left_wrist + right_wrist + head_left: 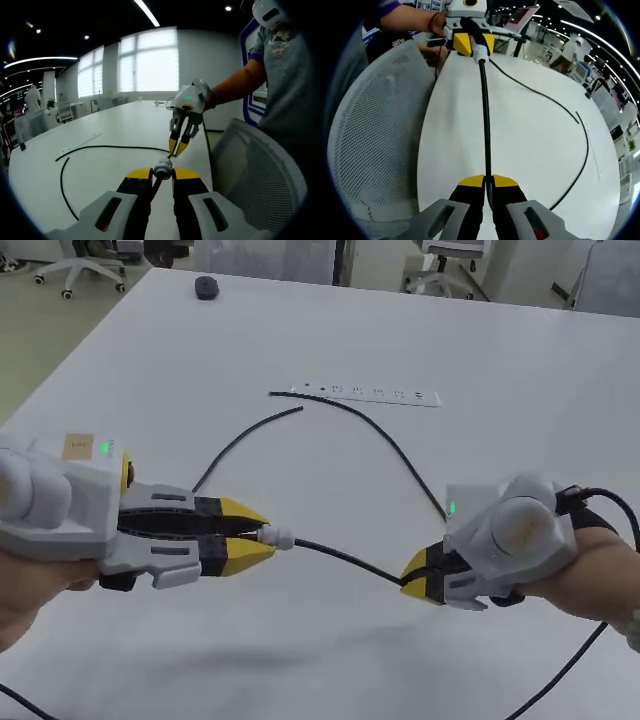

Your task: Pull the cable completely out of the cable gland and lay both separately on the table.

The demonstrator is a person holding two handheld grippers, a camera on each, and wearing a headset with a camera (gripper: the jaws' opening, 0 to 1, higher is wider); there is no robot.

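The left gripper [262, 535] is clamped on the white gland [277, 537] at its jaw tips. The black cable [340, 557] runs from the gland to the right gripper [408, 582], whose jaws are closed on it. Both are held above the table [300, 330]; the rest of the cable lies curved on it.

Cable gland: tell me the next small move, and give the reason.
Probably pull the right claw straight away from the left claw, keeping the left steady. The left is shut on the white cable gland, the right on the black cable, which runs straight between them and enters the gland, so it is not yet out.
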